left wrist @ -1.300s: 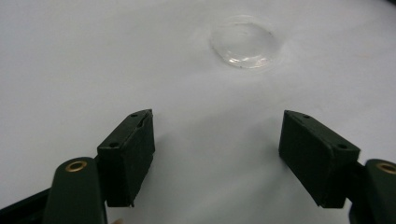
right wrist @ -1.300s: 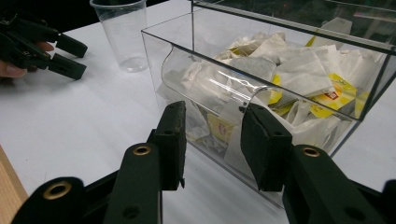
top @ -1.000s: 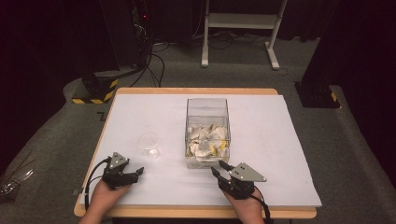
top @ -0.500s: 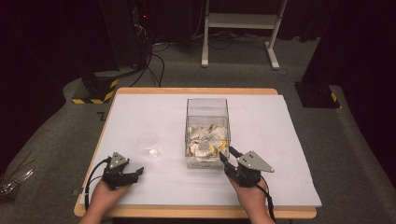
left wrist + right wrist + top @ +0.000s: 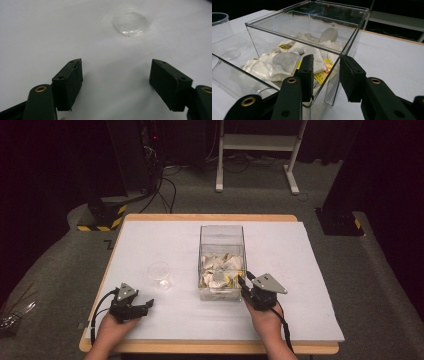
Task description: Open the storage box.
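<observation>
Clamping the near corner wall of the clear square plastic box (image 5: 294,27) of paper tea bags (image 5: 283,62), mid-table, between the right gripper (image 5: 325,60)'s just-narrowed jaws, left gripper (image 5: 116,65) wide and empty by the small clear plastic cup (image 5: 131,22); next, likely steadying or shifting the box without tipping.

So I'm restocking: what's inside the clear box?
The clear box holds a loose pile of tea bags, some with yellow tags. Whatever lies under the top layer is covered.

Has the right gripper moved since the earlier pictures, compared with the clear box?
Yes. The right gripper has gone forward and rightward to the near right corner of the clear box, and its jaws have just been closing, now straddling the box wall.
</observation>
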The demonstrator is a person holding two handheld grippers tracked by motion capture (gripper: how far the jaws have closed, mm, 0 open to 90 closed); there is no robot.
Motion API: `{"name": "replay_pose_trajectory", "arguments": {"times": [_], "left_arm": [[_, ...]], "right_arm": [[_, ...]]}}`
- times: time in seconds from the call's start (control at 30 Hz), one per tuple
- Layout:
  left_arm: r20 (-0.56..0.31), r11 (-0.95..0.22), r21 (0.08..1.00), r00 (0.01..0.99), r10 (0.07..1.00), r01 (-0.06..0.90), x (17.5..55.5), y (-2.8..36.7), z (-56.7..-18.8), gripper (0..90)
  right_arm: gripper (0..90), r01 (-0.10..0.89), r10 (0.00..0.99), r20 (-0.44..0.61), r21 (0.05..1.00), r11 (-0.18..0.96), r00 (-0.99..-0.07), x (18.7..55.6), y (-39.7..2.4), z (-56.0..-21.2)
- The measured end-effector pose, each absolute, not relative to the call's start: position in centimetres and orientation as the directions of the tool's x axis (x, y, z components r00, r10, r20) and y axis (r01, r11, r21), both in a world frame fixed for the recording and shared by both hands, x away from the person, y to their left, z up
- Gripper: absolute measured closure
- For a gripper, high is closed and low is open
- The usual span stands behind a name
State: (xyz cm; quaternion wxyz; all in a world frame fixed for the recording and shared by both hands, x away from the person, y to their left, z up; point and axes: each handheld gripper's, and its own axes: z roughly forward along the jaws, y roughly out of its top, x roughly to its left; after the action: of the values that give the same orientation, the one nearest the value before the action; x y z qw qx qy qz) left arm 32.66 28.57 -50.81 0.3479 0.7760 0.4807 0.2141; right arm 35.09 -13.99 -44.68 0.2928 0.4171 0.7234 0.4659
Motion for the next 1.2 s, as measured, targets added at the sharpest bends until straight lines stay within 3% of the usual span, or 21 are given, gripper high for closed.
{"name": "replay_pose_trajectory", "arguments": {"times": [1.2], "left_arm": [[0.001, -0.296, 0.747, 0.444, 0.896, 0.595, 32.6, 28.5, -50.8, 26.9]], "right_arm": [[67.3, 0.356, 0.862, -0.018, 0.906, 0.228, -0.507, 32.7, -14.4, -45.4]]}}
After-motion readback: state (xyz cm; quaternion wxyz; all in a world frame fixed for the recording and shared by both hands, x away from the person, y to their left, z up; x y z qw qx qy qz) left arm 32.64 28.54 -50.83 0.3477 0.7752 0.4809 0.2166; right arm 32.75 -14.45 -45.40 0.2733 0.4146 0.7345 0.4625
